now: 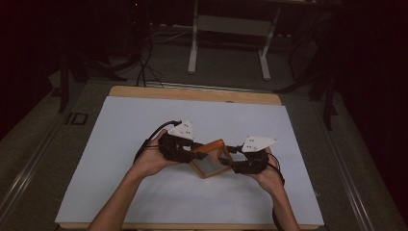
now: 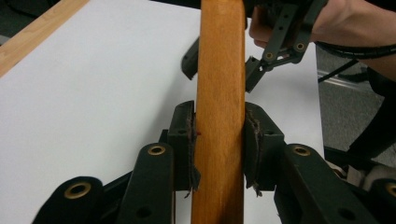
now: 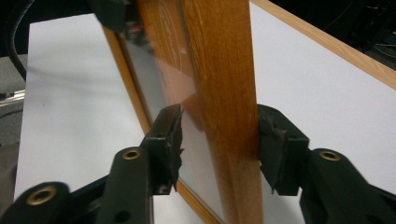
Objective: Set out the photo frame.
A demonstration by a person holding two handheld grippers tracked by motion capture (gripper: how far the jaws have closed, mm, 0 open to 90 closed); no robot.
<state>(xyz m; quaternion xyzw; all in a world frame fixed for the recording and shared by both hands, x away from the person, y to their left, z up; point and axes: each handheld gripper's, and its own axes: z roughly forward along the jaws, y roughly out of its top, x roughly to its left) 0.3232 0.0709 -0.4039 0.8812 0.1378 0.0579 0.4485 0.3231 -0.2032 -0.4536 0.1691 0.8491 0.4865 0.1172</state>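
Here, above the middle of the white table (image 1: 120, 159), a wooden picture frame (image 1: 210, 159) hangs between two hand-held grippers. The left gripper (image 2: 219, 140) clamps one rail firmly. The right gripper (image 3: 219, 140) straddles the opposite rail, one pad touching, the other apart.

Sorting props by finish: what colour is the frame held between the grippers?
Warm orange-brown wood frame, clearest in the left gripper view.

Seen along two black jaws rising from 6 o'clock: right gripper (image 3: 219, 140) straddling the orange-brown wooden frame (image 3: 224, 93), held edge-on and running from 12 to 6 o'clock. Right pad touching the frame's outer edge at 4 o'clock; left pad (image 3: 170, 135) just apart, over the glass pane (image 3: 154, 79) at 8 o'clock. White table sheet (image 3: 322, 79) beneath, wooden table edge (image 3: 327, 42) toward 2 o'clock.
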